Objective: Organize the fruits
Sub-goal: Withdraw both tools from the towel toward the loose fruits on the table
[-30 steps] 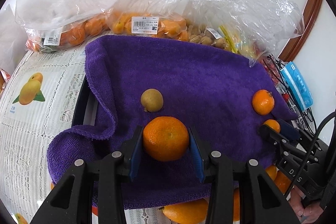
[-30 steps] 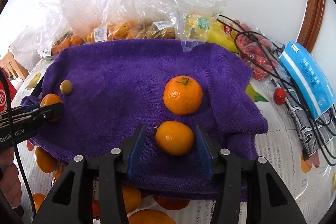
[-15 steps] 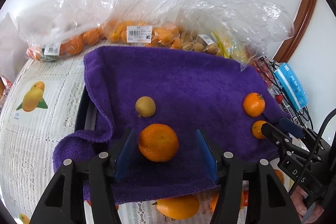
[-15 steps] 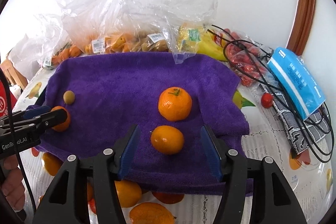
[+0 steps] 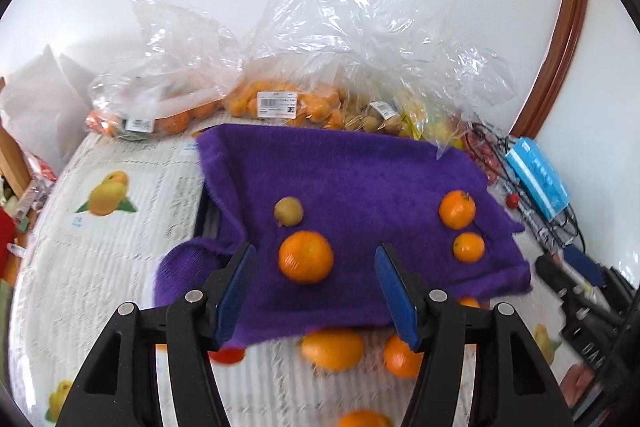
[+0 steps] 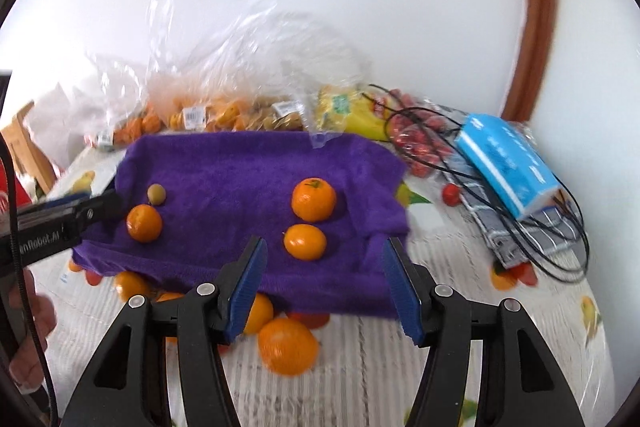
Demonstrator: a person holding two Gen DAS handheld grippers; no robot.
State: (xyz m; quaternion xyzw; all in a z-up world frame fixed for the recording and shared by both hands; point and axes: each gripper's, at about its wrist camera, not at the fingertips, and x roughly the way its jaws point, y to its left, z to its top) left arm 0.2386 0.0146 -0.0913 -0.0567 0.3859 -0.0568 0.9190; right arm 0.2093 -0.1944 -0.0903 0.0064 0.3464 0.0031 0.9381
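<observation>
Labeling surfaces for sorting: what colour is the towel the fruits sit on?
Purple. The towel shows best in the left wrist view.

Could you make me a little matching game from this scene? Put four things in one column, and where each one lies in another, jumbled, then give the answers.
Things:
1. small greenish-brown fruit
2. blue packet
3. price-labelled bag of orange fruit
4. loose orange

Places:
A. off the purple towel, on the table just in front of it
B. behind the towel, by the wall
C. on the towel, beside an orange
D. right of the towel, lying among black cables

Pairs: 1-C, 2-D, 3-B, 4-A
</observation>
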